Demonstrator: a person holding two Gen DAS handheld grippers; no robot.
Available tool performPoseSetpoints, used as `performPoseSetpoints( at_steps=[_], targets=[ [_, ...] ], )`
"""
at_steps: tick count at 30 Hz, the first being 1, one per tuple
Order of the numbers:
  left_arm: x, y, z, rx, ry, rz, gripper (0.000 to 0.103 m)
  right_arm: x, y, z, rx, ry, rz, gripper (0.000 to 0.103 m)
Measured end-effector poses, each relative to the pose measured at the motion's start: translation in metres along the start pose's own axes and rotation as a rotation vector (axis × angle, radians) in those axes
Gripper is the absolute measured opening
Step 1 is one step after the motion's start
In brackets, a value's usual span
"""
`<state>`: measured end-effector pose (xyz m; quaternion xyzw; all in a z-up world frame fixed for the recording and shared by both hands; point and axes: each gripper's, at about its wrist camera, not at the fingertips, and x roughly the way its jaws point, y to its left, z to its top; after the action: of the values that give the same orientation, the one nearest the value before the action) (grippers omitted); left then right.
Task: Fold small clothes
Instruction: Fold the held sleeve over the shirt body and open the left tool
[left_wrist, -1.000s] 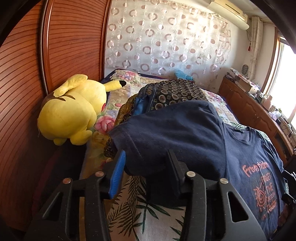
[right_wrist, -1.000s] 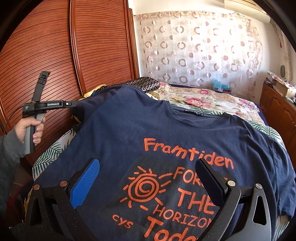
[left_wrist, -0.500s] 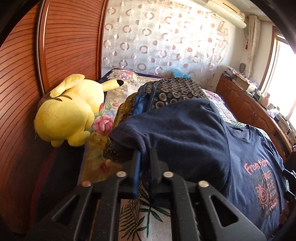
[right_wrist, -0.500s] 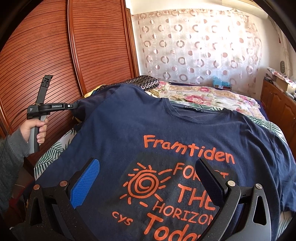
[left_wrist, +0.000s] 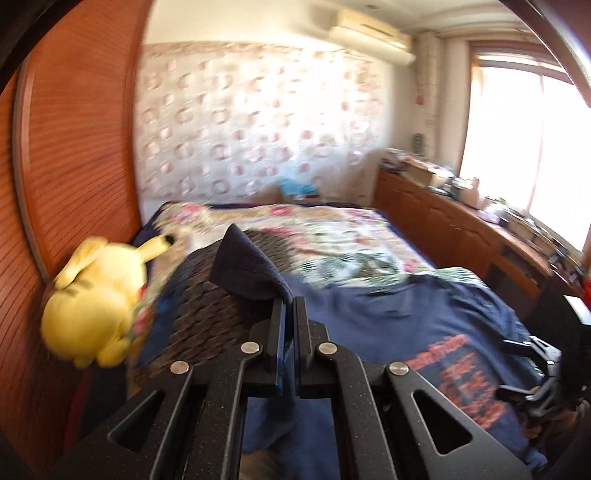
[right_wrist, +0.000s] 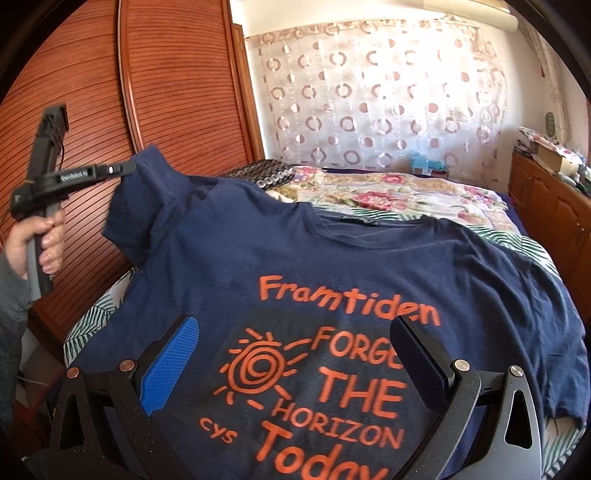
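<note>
A navy T-shirt (right_wrist: 332, 266) with orange print lies face up on the bed; it also shows in the left wrist view (left_wrist: 406, 325). My left gripper (left_wrist: 288, 306) is shut on the shirt's left sleeve (left_wrist: 247, 266) and holds it lifted above the bed. In the right wrist view the left gripper (right_wrist: 127, 168) pinches that raised sleeve (right_wrist: 147, 192) at the left. My right gripper (right_wrist: 291, 354) is open and empty, low over the printed chest.
A yellow plush toy (left_wrist: 96, 295) lies at the bed's left edge by the wooden wardrobe doors (right_wrist: 166, 92). A dark patterned cushion (left_wrist: 207, 302) sits under the shirt's shoulder. A floral bedspread (right_wrist: 406, 195) lies beyond. A wooden cabinet (left_wrist: 461, 236) runs along the right.
My left gripper closed on the sleeve edge, then lifted it up and swung toward the room's centre. My right gripper stayed open over the print.
</note>
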<state>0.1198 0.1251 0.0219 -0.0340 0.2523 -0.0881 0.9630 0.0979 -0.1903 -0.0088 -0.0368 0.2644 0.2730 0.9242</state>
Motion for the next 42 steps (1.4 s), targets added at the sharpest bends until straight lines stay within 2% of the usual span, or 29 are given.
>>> performPoseSetpoints(
  at_steps=[3,6,9,11,13,15,18,20,23,26,33,42],
  targets=[
    [0.005,-0.036,0.011,0.049,0.010,-0.052,0.004,-0.007,-0.007,-0.002,0.017,-0.016,-0.015,0.103],
    [0.016,-0.067,0.011,0.103,0.040,-0.073,0.004,-0.013,-0.015,-0.005,0.040,-0.028,-0.026,0.103],
    [0.021,-0.080,0.007,0.104,0.062,-0.100,0.018,-0.015,-0.015,-0.009,0.052,-0.027,-0.036,0.103],
    [0.019,-0.081,0.002,0.099,0.061,-0.100,0.034,-0.016,-0.013,-0.012,0.050,-0.026,-0.045,0.103],
    [0.016,-0.078,-0.003,0.098,0.060,-0.085,0.041,-0.014,-0.011,-0.012,0.049,-0.023,-0.053,0.103],
    [0.013,-0.069,-0.011,0.091,0.068,-0.073,0.044,-0.013,-0.006,-0.011,0.046,-0.020,-0.060,0.103],
    [0.011,-0.060,-0.023,0.072,0.084,-0.051,0.062,-0.010,0.002,-0.008,0.028,-0.017,-0.060,0.100],
    [0.007,-0.050,-0.033,0.051,0.087,-0.040,0.080,-0.008,0.008,-0.006,0.005,-0.011,-0.052,0.098],
    [0.002,-0.039,-0.047,0.023,0.097,-0.020,0.082,-0.001,0.015,0.000,-0.034,0.003,-0.030,0.095],
    [0.001,-0.029,-0.061,0.004,0.104,0.030,0.082,0.010,0.023,0.007,-0.069,0.016,-0.017,0.092],
    [0.005,-0.014,-0.088,-0.013,0.145,0.077,0.082,0.035,0.020,0.025,-0.116,0.062,0.016,0.092],
    [0.027,-0.016,-0.080,0.014,0.142,0.073,0.082,0.075,0.001,0.030,-0.113,0.157,0.003,0.092]
  ],
)
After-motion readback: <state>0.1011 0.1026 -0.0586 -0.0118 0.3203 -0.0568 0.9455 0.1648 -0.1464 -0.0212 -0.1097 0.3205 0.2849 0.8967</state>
